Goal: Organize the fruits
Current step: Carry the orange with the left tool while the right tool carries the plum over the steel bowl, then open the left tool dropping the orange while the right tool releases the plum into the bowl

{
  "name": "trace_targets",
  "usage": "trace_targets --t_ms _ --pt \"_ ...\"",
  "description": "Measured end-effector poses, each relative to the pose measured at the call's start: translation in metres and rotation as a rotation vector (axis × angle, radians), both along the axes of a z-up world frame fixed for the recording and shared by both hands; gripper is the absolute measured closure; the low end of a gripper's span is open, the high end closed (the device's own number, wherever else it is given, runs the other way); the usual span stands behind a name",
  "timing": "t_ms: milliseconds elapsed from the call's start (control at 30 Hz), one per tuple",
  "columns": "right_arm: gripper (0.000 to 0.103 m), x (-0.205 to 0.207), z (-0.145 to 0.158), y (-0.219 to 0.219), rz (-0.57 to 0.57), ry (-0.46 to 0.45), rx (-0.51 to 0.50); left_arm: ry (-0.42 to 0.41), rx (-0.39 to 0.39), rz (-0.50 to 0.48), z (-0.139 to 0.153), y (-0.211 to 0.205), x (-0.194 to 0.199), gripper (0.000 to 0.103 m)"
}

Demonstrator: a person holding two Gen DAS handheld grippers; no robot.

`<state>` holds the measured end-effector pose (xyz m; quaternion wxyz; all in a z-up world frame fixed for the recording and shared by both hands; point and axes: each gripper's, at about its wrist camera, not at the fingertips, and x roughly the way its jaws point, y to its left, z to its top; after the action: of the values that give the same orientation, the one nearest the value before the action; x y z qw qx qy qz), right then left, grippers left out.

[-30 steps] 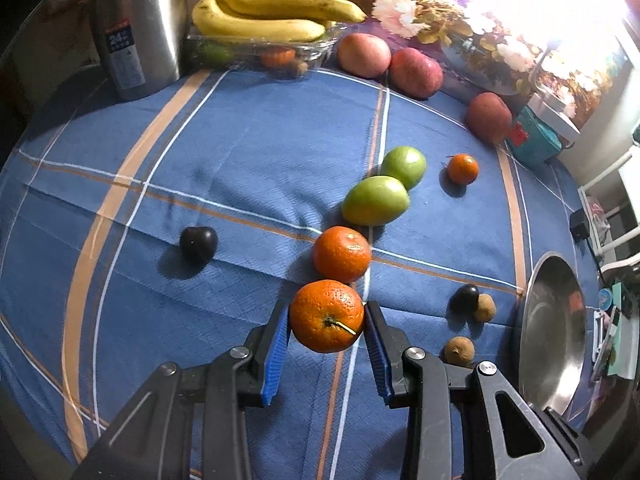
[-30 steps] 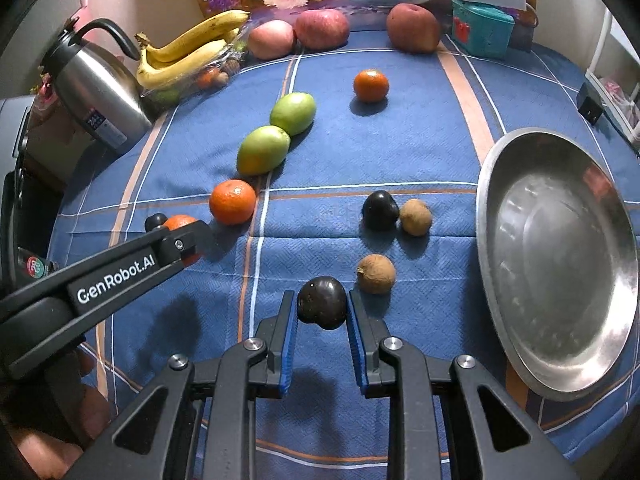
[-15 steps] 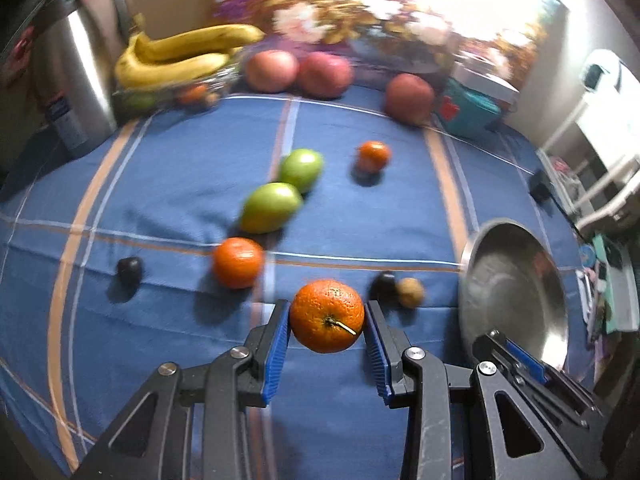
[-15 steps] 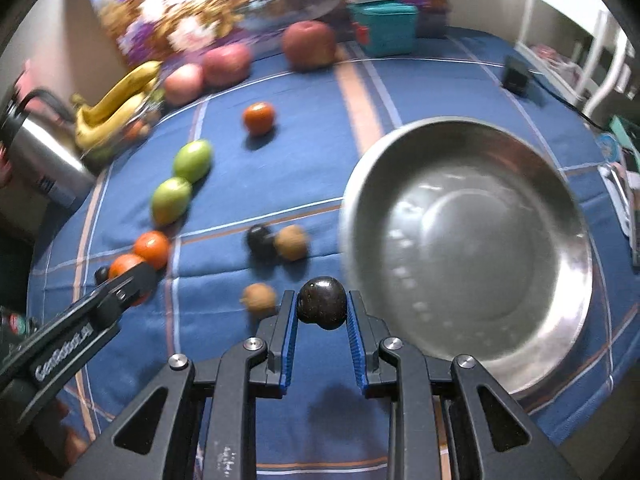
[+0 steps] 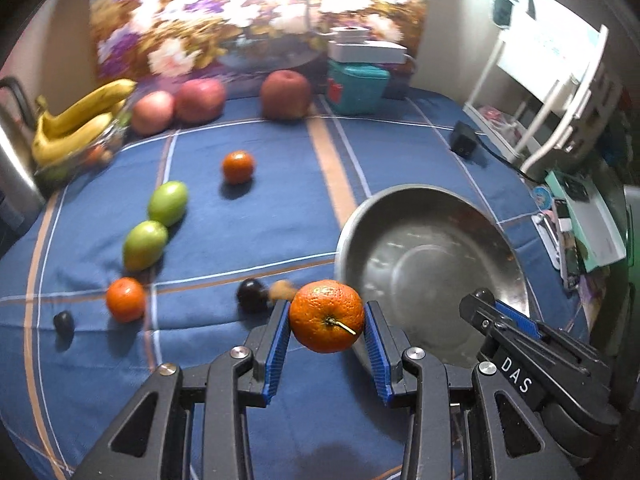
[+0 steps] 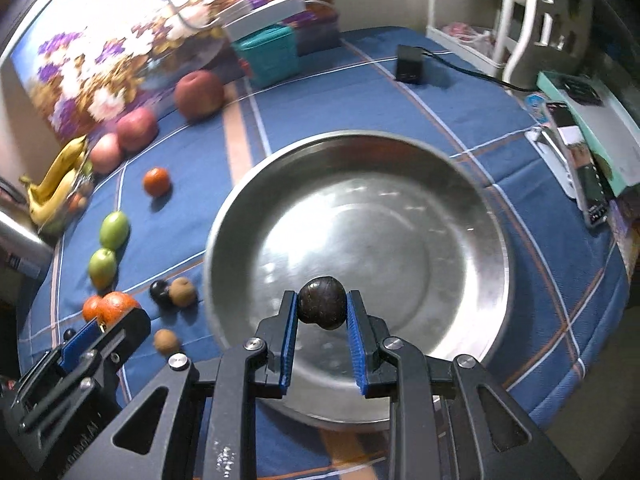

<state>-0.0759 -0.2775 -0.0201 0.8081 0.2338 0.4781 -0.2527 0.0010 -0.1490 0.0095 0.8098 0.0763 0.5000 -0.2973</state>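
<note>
1. The right gripper [image 6: 322,312] has its jaws closed on a small dark fruit [image 6: 322,307], held above the near part of the steel bowl [image 6: 472,208], inside the rim.
2. The left gripper [image 5: 326,322] has its jaws closed on an orange [image 5: 326,315], held above the blue counter [image 5: 260,220]. The bowl lies just ahead and to the right of it; the orange is beside the rim, not yet over the basin.
3. The right gripper is therefore the nearer one. Its fruit likely only needs lowering and letting go, while the orange needs carrying rightward first.
4. The bowl looks empty. Other fruit lies on the counter to the left.
</note>
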Motion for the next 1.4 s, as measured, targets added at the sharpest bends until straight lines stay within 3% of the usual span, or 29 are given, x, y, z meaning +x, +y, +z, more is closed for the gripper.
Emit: trace_targets --t_ms 233,833,1400 --pt "0.078 -0.007 0.003 -0.016 -0.038 -0.006 -0.025 -0.037 0.011 -0.057 -0.002 -0.025 -0.003 0.064" --pt "0.077 -0.009 -0.02 -0.031 -0.077 0.066 0.042 0.018 0.022 -0.076 -0.024 -0.034 -0.004 0.064" --pt "0.077 -0.011 -0.026 -0.034 -0.094 0.077 0.062 0.048 0.013 -0.08 -0.029 -0.034 -0.003 0.06"
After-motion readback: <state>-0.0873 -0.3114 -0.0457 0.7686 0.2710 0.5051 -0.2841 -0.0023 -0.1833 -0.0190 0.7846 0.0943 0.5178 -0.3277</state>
